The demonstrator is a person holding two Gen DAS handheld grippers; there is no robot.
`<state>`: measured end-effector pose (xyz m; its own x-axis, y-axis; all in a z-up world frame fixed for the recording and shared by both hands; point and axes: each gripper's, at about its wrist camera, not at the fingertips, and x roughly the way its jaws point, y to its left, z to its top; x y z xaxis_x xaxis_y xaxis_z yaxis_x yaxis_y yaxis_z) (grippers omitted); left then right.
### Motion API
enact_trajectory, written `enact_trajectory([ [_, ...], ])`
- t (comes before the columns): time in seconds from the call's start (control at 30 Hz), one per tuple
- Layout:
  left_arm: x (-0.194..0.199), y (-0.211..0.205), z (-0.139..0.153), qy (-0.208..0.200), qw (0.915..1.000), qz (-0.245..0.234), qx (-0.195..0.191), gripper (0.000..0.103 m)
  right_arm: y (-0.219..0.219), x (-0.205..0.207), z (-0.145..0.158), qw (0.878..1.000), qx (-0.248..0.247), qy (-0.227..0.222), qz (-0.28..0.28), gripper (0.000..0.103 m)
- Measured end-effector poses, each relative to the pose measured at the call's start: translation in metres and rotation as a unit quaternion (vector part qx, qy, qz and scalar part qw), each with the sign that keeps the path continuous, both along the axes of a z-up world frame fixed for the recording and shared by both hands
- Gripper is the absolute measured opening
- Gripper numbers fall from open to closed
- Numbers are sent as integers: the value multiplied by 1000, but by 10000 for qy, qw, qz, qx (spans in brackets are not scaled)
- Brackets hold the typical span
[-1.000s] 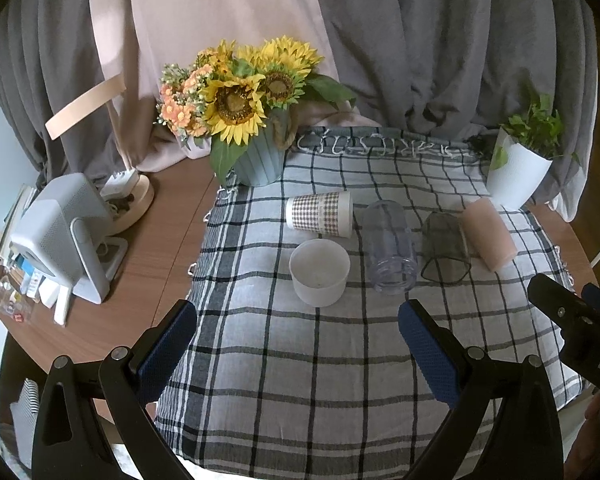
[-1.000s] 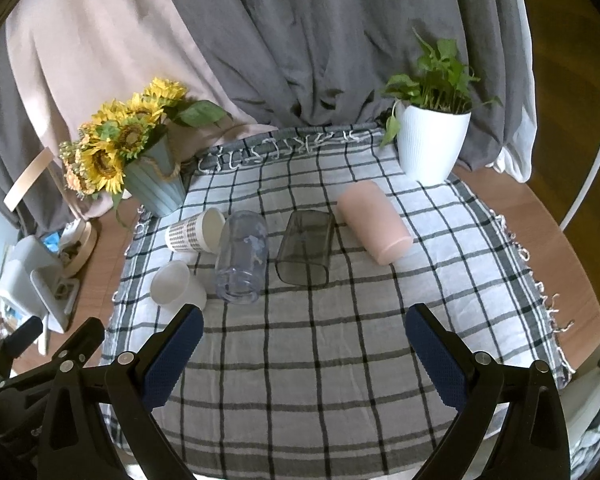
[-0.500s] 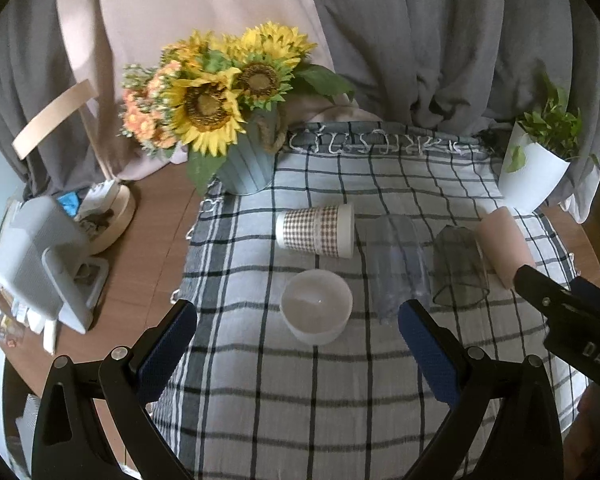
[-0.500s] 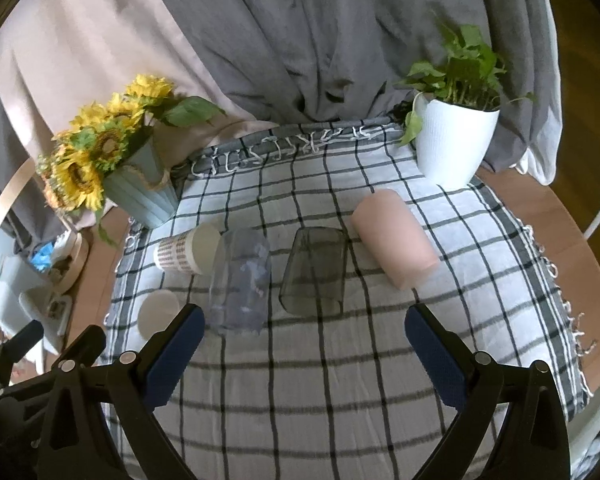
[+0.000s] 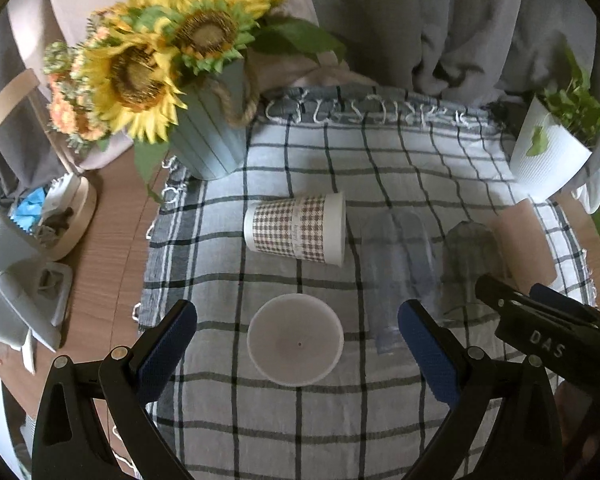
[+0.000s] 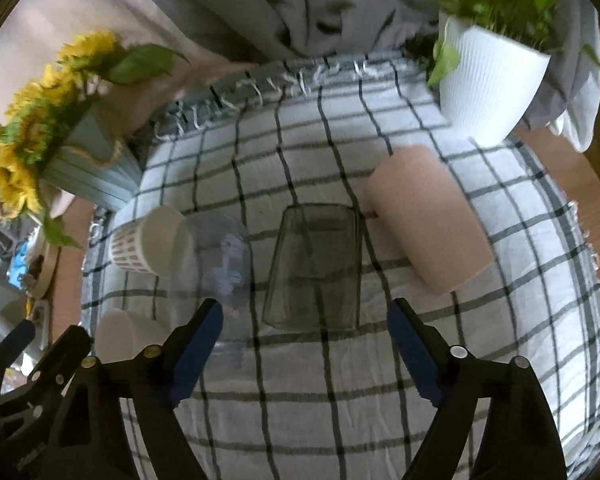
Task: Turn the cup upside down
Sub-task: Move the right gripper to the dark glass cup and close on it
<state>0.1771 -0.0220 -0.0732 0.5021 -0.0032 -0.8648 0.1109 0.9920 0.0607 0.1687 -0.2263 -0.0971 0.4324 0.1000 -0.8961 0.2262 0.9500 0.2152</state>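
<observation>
Now I've brought both open hand-held grippers closer, left hand-held gripper (image 5: 296, 340) framing the upright white cup (image 5: 295, 339), right hand-held gripper (image 6: 306, 330) before the smoky cup (image 6: 314, 266).

A checked cloth (image 5: 384, 168) covers the round wooden table (image 5: 112, 240). On the far left, sunflowers (image 5: 140, 76) fill a ribbed blue vase (image 5: 208, 140). Far right, a leafy plant in a white ribbed pot (image 6: 488, 76). Grey curtains (image 5: 440, 20) hang behind, and a grey device (image 5: 12, 280) sits beside a round wooden tray (image 5: 74, 216) at the table's left edge.
</observation>
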Motion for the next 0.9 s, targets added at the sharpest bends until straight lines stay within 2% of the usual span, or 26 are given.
enact_trajectory([
  [0.47, 31, -12, -17, 288, 9994, -127, 126, 103, -6, 38, -40, 9986, 137, 490, -115, 73],
  [0.9, 42, -18, -32, 425, 9986, -153, 292, 103, 13, 49, -71, 9963, -59, 857, -25, 70],
])
